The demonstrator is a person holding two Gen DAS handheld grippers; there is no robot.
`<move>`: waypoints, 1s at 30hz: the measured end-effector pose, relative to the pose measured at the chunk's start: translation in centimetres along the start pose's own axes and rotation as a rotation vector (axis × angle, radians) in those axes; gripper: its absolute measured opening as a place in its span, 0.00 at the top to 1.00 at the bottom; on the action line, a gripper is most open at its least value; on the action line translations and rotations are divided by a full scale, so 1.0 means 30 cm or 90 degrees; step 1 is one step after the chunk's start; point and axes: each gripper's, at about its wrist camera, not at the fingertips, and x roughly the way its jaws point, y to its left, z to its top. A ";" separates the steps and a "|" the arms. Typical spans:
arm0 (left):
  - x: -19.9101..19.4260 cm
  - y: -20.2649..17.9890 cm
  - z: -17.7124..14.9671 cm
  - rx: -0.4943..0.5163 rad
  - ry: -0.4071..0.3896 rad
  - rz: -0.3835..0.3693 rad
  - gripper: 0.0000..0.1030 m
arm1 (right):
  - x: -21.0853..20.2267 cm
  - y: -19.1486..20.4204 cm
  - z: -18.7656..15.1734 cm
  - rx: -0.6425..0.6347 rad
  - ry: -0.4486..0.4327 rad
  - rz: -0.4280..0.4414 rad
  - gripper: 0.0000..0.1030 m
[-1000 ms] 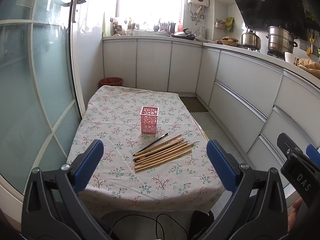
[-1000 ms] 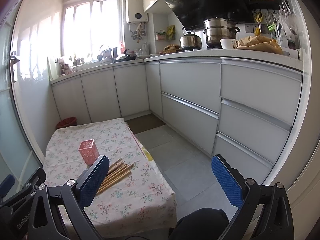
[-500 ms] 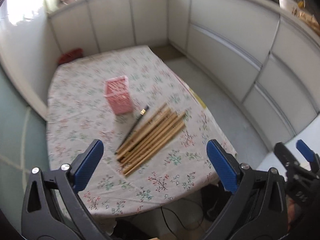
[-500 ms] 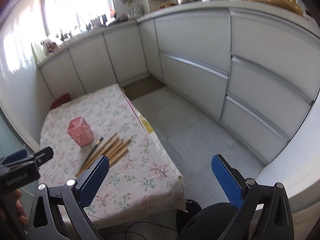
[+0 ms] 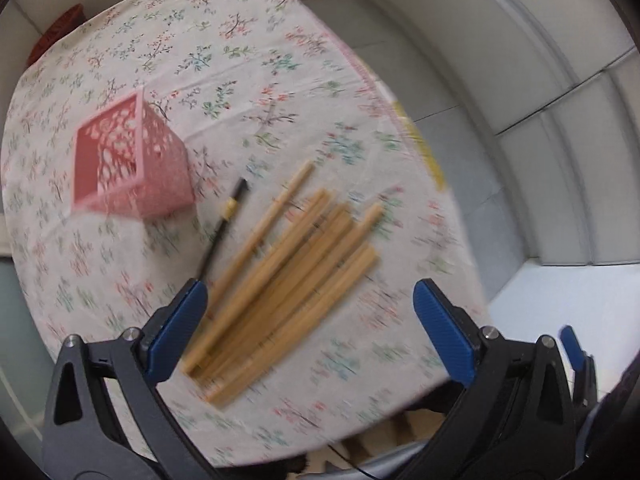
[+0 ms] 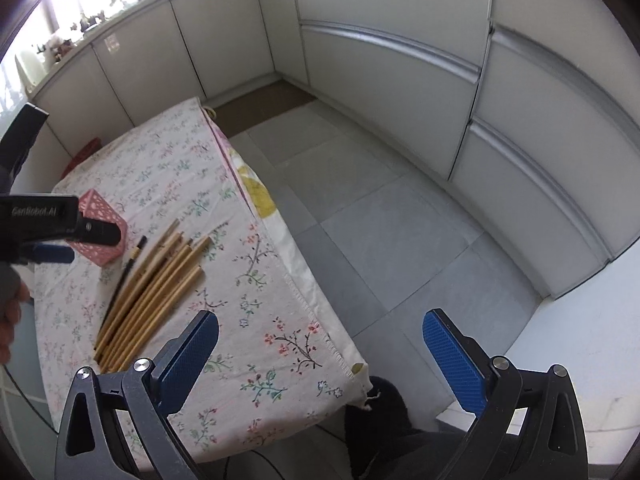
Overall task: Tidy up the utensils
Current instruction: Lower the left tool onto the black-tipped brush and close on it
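Hovering over the table w/ jaws spread wide and nothing between them, the left gripper point(image 5: 310, 320) was lined up above the near ends of the wooden chopsticks point(image 5: 288, 280). The bundle lay loose on the floral tablecloth point(image 5: 248, 80), running from betw. the fingers up and away to the right. A single black chopstick point(image 5: 224, 224) sat just left of the bundle, its far end near the pink lattice holder point(image 5: 128, 160), which stood ahead and left of the claw, apart from the sticks.

The right gripper point(image 6: 320, 352) was also spread and empty, off the table's near right corner, w/ the bundle ahead-left of its left finger point(image 6: 188, 356).

Judgement: the step was approach for a 1st pick. To do it well, prob. best to take one stick or a small pair, not the whole fan; come down across the sticks, not along them, so the pads close on the shaft. Grip near the middle so it wouldn't tip. The outermost stick looked easiest to isolate. Left view was motion-blurred, so exact stick count unclear. The holder is light plastic, so it could tip if bumped.
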 end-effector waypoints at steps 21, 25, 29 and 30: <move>0.278 0.086 0.156 0.043 0.041 0.141 0.71 | 0.105 -0.044 0.044 0.034 0.054 0.037 0.00; 0.336 0.104 0.176 0.052 0.056 0.149 0.71 | 0.110 -0.039 0.044 0.032 0.055 0.033 0.00; 0.346 0.102 0.191 0.082 0.051 0.135 0.85 | 0.113 -0.035 0.042 0.029 0.055 0.031 0.00; 0.347 0.098 0.188 0.079 0.051 0.119 0.88 | 0.112 -0.034 0.042 0.028 0.054 0.033 0.00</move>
